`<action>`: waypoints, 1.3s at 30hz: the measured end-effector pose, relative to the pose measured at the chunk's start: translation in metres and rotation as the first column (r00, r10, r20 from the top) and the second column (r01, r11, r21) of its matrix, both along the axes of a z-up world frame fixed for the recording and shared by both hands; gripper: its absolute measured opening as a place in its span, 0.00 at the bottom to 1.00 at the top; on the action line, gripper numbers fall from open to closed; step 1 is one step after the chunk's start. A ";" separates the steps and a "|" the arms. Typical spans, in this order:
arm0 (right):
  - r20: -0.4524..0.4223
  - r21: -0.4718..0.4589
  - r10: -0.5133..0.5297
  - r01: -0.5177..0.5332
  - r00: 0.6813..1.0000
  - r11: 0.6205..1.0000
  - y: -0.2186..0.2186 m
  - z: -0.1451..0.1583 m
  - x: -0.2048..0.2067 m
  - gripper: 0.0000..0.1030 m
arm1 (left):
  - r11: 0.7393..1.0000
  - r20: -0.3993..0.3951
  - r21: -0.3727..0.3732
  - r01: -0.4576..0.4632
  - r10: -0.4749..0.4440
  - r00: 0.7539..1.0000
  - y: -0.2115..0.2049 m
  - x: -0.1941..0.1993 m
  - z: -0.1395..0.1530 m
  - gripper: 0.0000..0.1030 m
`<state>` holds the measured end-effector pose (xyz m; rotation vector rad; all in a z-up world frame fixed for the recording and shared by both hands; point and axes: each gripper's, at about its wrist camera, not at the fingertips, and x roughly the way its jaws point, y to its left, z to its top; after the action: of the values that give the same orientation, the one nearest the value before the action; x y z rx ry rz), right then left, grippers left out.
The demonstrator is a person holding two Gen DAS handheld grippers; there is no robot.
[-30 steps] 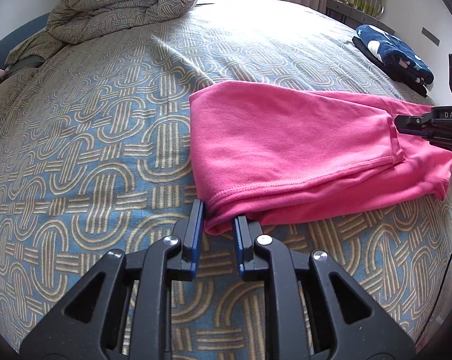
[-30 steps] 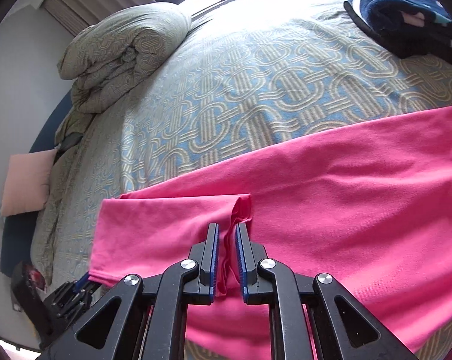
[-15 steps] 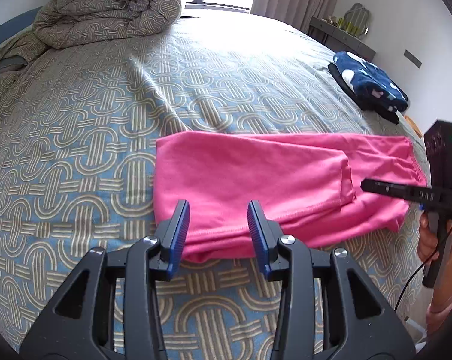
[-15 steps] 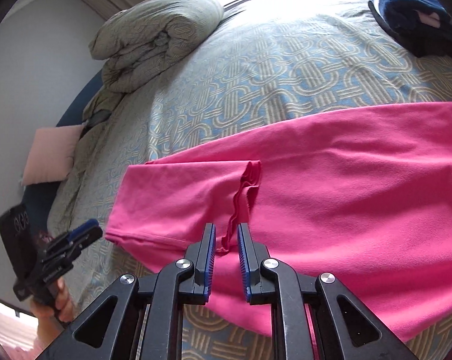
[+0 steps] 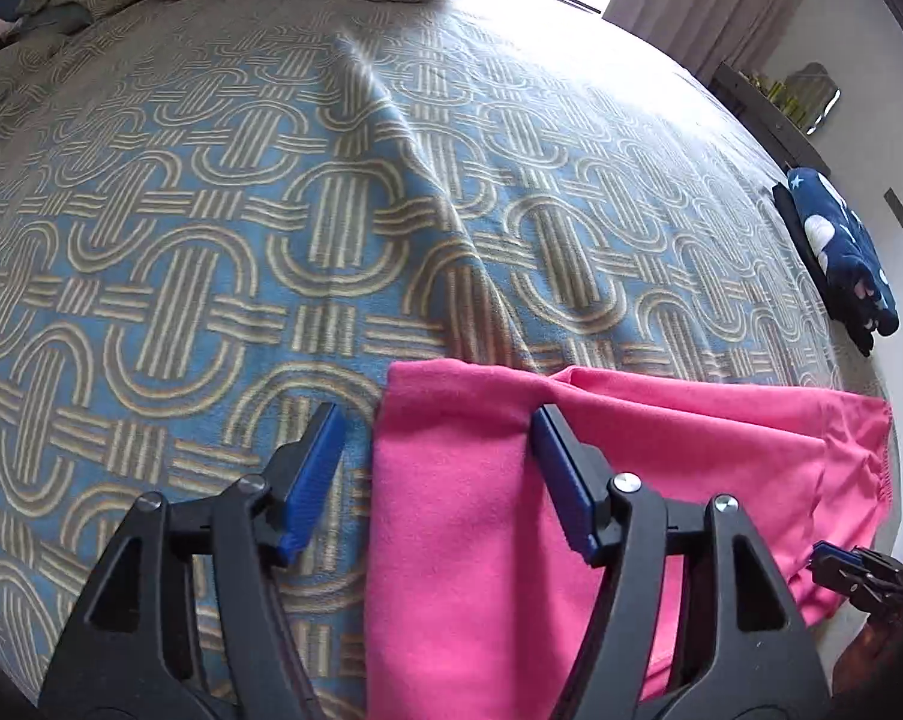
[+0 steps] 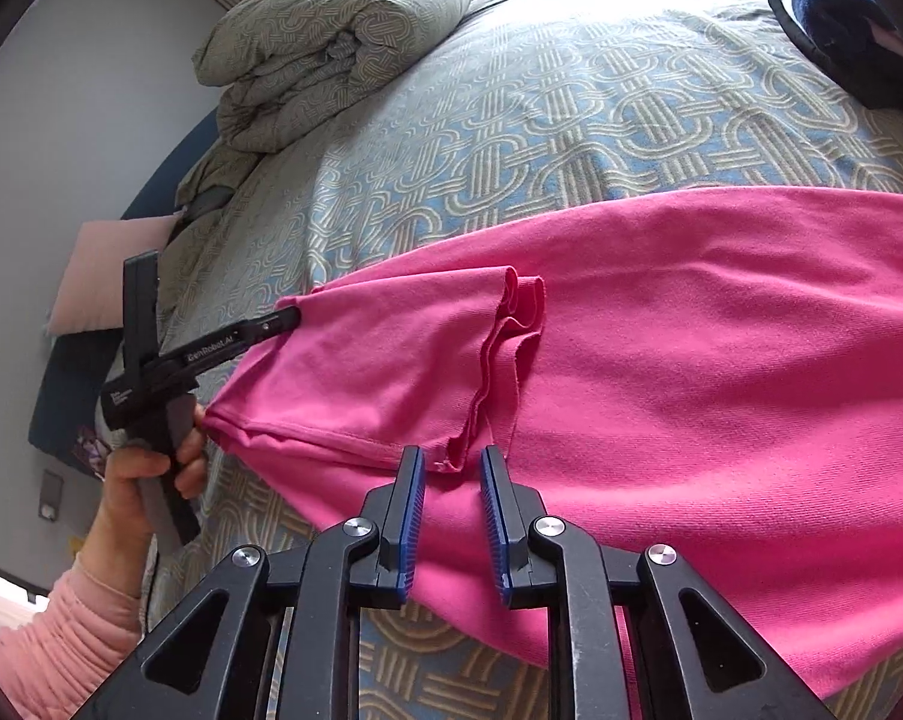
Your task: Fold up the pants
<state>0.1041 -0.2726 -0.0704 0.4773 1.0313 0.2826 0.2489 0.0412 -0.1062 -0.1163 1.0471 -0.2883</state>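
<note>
Left claw (image 5: 436,474): released, blue-padded jaws spread wide, hovering over the folded end of the bright pink knit pants (image 5: 601,480), one jaw above the bedspread, the other above the cloth. Nothing gripped.

Right claw (image 6: 449,516): also released, jaws a modest gap apart, straddling the near corner of the turned-over leg hems (image 6: 493,360) without closing on them.

Pants lie on the bed's blue-and-tan loop-patterned bedspread (image 5: 271,240), near its front edge, already doubled once lengthwise: leg cuffs folded back over the body, waistband end (image 5: 871,456) toward the right. Cuff edges are rippled and fanned, not stacked flush.

Judgement: step in hand is setting up the next fold, with both claws let go of the first one.

To do it well:
- Left claw should take all layers at the fold corner, not just the top ply; bite deep enough that the knit does not slip out.
- Right claw needs both cuff layers together; the fanned hems risk a single-layer pinch.
- Lift both ends level, carry across evenly, lay down with edges aligned.

Elsewhere: rolled patterned duvet (image 6: 331,42) at the head of the bed, dark navy garment (image 5: 841,264) at the far edge, well apart.
</note>
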 end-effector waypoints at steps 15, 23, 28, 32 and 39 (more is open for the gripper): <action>0.052 -0.163 0.245 -0.233 0.968 0.959 0.024 0.003 0.025 0.42 | 0.932 -0.020 0.041 0.361 -0.361 0.932 -0.087 -0.076 0.013 0.63; 0.057 0.086 0.275 -0.280 0.960 0.956 0.009 -0.011 0.029 0.53 | 0.936 -0.026 0.032 0.352 -0.351 0.936 -0.087 -0.069 0.010 0.65; 0.068 0.212 0.367 -0.373 0.928 0.903 0.012 -0.013 0.017 0.53 | 0.940 -0.035 0.018 0.340 -0.339 0.940 -0.085 -0.066 0.010 0.65; 0.082 0.220 0.332 -0.342 0.940 0.914 0.004 -0.009 0.018 0.53 | 0.940 -0.036 0.034 0.340 -0.339 0.940 -0.089 -0.067 0.011 0.65; 0.055 0.246 0.243 -0.248 0.969 0.937 -0.013 -0.017 0.036 0.53 | 0.934 -0.040 0.036 0.357 -0.355 0.934 -0.099 -0.065 0.015 0.65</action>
<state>0.1404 -0.2852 -0.0875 0.5716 1.0379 0.6465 0.1842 -0.0577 -0.0915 0.1108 1.1044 -0.5944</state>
